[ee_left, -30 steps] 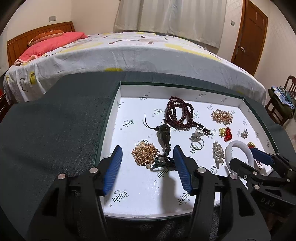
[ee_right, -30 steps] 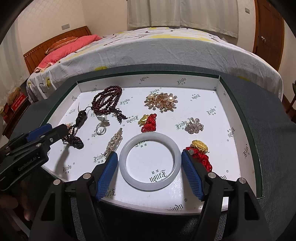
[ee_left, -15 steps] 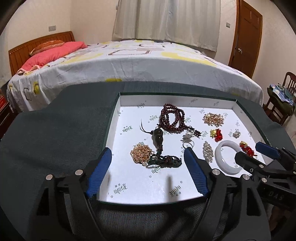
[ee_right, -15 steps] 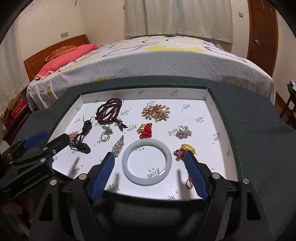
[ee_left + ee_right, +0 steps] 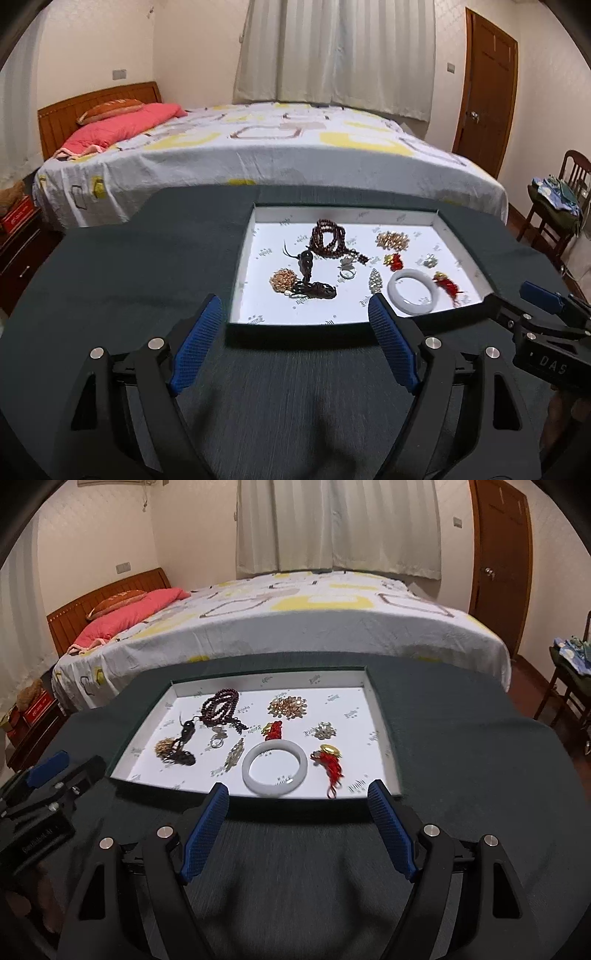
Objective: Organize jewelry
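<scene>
A shallow white tray [image 5: 240, 280] [image 5: 382, 734] lies on a dark green cloth and holds several jewelry pieces. In it are a white bangle [image 5: 413, 291] [image 5: 275, 768], dark red beads [image 5: 327, 238] [image 5: 219, 707], a gold cluster [image 5: 282, 279] [image 5: 165, 746], a dark pendant on a cord [image 5: 306, 262] [image 5: 186, 731], a gold brooch [image 5: 392, 240] [image 5: 287, 707] and red knot charms [image 5: 447, 284] [image 5: 328, 760]. My left gripper [image 5: 295, 339] is open and empty, before the tray's near edge. My right gripper [image 5: 297, 823] is open and empty, also short of the tray, and shows in the left wrist view [image 5: 543, 295].
The dark cloth [image 5: 129, 277] covers the table around the tray. A bed [image 5: 258, 147] with a red pillow stands behind the table. A wooden door [image 5: 484, 92] and a chair [image 5: 554, 206] with clothes are at the right.
Both grippers have pulled back and up from over the tray to in front of its near edge. Both stay open and empty. The jewelry has not moved.
</scene>
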Tool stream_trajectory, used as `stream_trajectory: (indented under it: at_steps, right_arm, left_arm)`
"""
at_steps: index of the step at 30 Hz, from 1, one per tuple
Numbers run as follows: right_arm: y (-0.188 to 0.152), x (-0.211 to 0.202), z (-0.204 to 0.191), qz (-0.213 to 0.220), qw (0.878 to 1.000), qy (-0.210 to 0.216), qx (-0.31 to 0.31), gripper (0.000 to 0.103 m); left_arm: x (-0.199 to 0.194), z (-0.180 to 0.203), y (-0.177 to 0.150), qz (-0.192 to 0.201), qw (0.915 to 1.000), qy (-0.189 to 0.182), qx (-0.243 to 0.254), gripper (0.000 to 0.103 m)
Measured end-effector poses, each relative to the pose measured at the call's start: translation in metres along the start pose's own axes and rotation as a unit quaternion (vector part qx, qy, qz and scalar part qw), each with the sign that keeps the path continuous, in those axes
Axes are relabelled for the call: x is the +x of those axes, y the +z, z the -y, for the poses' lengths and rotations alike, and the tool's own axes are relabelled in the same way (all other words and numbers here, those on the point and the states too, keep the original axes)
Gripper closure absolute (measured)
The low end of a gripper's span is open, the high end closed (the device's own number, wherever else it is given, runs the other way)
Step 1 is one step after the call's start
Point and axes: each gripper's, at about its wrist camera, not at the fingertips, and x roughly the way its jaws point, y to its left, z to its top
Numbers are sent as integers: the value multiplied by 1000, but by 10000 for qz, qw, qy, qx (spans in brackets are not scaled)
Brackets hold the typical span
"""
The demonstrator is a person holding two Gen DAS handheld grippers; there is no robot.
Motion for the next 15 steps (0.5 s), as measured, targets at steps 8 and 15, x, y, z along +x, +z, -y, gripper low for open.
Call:
stream_trajectory:
  at_steps: [8,15]
  right_arm:
    - [-7,-65,-1,358,9993,-70,-98,25]
    - [-10,-109,-5,691,9974,-129,-133,25]
  left_arm:
    - [-70,-7,-4,363,9992,170,-89,16]
    - [-120,-9,-7,660,9975,238,-122,16]
